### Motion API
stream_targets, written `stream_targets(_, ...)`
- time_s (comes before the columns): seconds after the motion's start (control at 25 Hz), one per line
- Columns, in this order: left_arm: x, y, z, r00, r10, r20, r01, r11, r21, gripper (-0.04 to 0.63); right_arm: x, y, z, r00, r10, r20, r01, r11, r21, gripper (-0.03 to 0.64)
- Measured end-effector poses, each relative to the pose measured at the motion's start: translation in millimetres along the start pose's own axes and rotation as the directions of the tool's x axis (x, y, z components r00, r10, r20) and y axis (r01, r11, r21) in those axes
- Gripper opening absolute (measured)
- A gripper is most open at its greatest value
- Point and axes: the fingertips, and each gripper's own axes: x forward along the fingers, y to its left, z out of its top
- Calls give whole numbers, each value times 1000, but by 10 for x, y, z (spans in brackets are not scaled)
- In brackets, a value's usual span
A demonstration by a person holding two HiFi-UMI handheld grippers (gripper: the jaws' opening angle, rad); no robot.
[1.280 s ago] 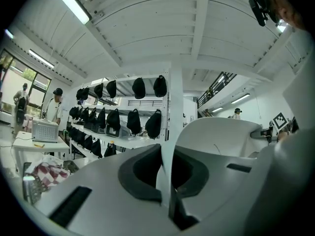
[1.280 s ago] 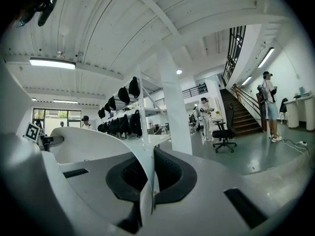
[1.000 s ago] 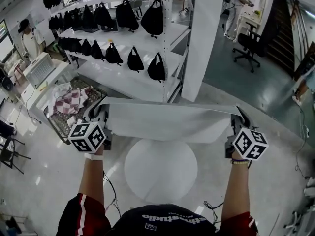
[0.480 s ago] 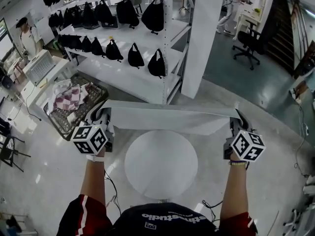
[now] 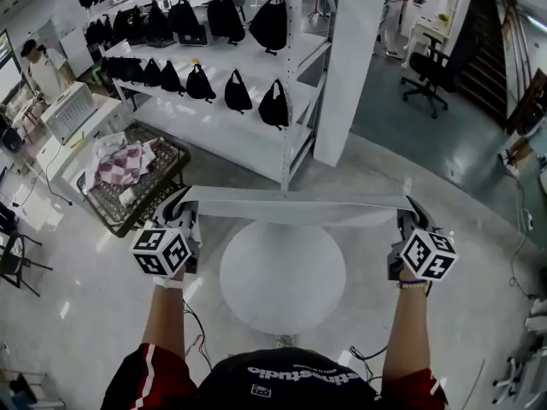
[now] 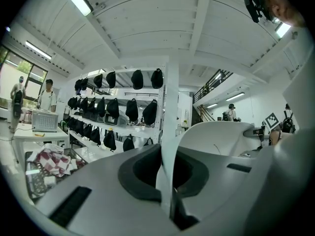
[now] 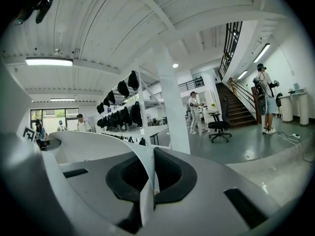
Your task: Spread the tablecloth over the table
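A dark wire basket (image 5: 167,180) on the floor at the left holds a crumpled red-and-white checked cloth (image 5: 120,162) and some pale fabric. Behind it, a white shelf rack (image 5: 224,137) carries rows of black bags (image 5: 273,105).

The tablecloth (image 5: 291,207), plain white and thin, is held in the air as a taut band between the two hand-held grippers, above the far edge of the round, smooth white tabletop (image 5: 282,282). It does not lie on the tabletop. The left hand-held gripper (image 5: 179,205) pinches the cloth's left end. In its own view the jaws are pressed together on a thin fold of the fabric between the dark pads. The right hand-held gripper (image 5: 411,213) pinches the right end in the same way, and the cloth edge stands upright between its closed jaws.
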Motion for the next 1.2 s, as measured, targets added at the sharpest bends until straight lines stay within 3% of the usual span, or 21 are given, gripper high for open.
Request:
stream_targets(0.52,-839,-43,-613,993,-77,-93,75,997,-23,18,-833,281,-677,997,-35,-71,37,999,34,26)
stream_targets(1.2,-1532,-183,-1192,979,-90,-184,84,996,-41,20,-1717,427,-1583,979,-104,-173,122,988,98,27)
